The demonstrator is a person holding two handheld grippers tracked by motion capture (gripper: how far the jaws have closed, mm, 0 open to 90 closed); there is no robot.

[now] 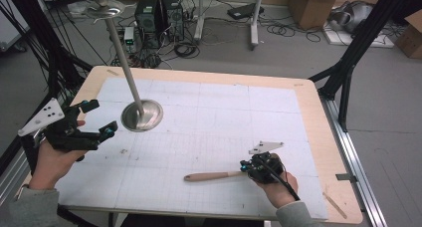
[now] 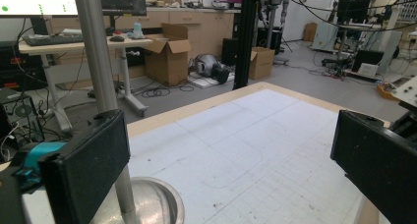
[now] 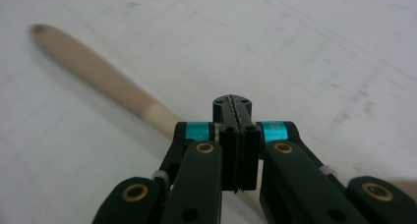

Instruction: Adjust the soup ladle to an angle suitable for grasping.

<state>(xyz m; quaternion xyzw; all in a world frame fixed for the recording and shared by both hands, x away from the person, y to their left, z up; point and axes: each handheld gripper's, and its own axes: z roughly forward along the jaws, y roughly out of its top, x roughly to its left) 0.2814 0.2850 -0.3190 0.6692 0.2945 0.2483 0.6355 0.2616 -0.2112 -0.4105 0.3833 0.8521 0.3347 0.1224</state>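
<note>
A pale wooden stick lies flat on the white gridded mat, pointing left. My right gripper is at its right end, low over the mat. In the right gripper view the right gripper has its jaws pressed together with nothing between them, and the stick runs underneath them. My left gripper is held at the table's left side, open, beside the round base of a metal stand. In the left gripper view the left gripper stands wide apart with nothing inside, the stand's pole just behind its left jaw.
The stand's thin pole leans back to a dish-like top. A flat wooden strip lies on the bare table edge at the front right. Black frame posts, cables and boxes surround the table.
</note>
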